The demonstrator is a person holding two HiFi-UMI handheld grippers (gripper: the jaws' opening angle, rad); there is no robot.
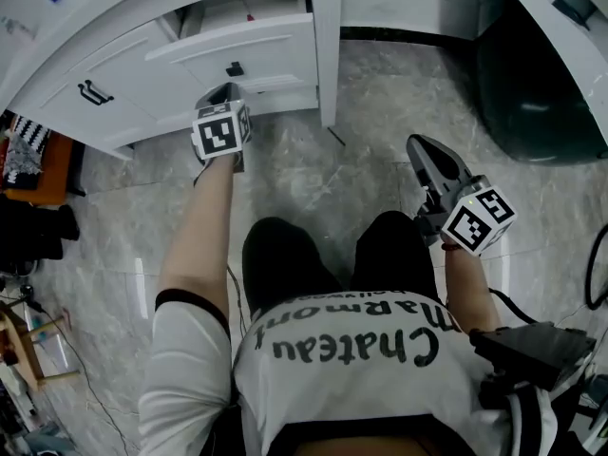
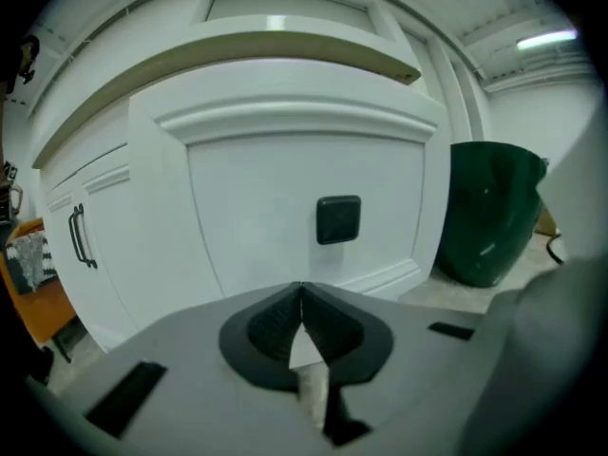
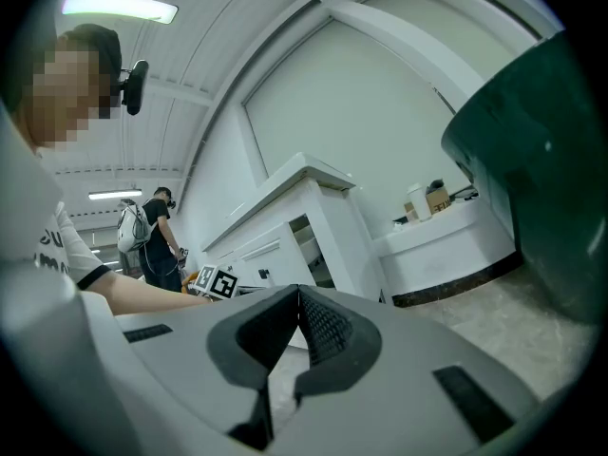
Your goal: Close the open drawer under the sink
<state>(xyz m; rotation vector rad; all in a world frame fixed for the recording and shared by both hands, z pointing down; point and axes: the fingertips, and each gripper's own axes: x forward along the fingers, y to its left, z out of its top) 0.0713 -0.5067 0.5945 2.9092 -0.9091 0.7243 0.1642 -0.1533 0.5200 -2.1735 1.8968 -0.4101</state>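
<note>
White drawer (image 1: 242, 50) is still open, push not done; left gripper (image 2: 302, 288), jaws pressed together, sits just in front of it, right gripper (image 3: 299, 293), likewise closed and empty, well back.

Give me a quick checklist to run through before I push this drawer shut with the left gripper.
1. The drawer stands out from the cabinet and needs closing: ok.
2. The left gripper is shut with nothing between its jaws: ok.
3. It faces the drawer front, with the knob just above its jaws: ok.
4. Its tips touch the drawer front: cannot tell.
5. The right gripper is shut, empty and off to the side: ok.
6. Nothing sticks up out of the drawer: cannot tell.
</note>
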